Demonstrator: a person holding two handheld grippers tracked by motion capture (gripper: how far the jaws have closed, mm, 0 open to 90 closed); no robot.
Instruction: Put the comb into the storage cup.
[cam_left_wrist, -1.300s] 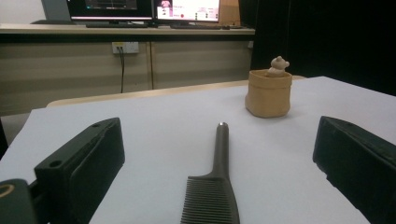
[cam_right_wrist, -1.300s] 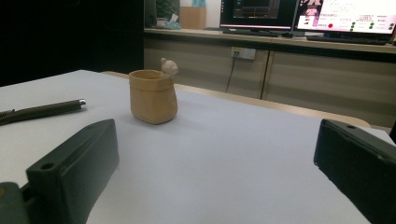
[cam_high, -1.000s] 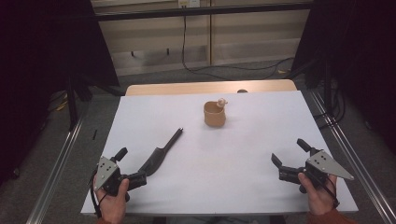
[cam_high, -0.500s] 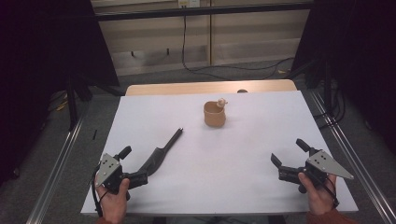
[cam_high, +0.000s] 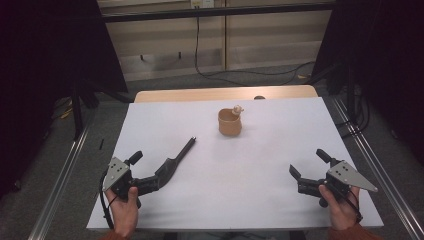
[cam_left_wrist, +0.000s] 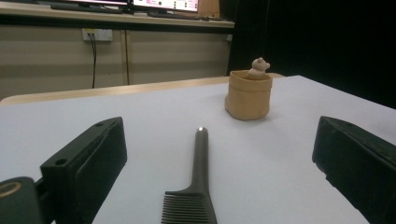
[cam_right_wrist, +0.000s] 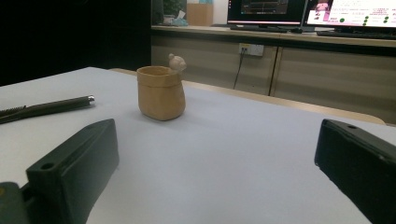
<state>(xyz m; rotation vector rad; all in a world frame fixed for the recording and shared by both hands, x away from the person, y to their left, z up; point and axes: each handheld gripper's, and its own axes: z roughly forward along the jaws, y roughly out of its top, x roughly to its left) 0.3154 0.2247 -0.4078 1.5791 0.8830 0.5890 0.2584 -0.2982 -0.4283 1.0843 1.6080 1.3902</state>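
A black comb (cam_high: 172, 162) lies on the white table (cam_high: 270, 150) at the front left, its handle pointing toward the far right. My left gripper (cam_high: 147, 172) is open, and the comb's toothed end (cam_left_wrist: 191, 207) lies between its jaws without touching them. A tan pot (cam_high: 230, 122) stands upright at the middle back with a small bear figure (cam_high: 238, 108) on its rim. My right gripper (cam_high: 309, 164) is open at the front right, holds nothing, and faces the pot (cam_right_wrist: 161, 93). The comb's handle (cam_right_wrist: 51, 107) shows at the left of the right gripper view.
A wooden tabletop edge (cam_high: 200, 94) runs behind the white sheet. Metal rails (cam_high: 372, 170) flank the table on both sides. Cables (cam_high: 240, 72) lie on the floor beyond, and a wall with monitors (cam_right_wrist: 327, 11) stands far behind.
My left gripper has edged forward so its jaws reach around the comb's toothed end. The comb, the pot and the right gripper have stayed put.
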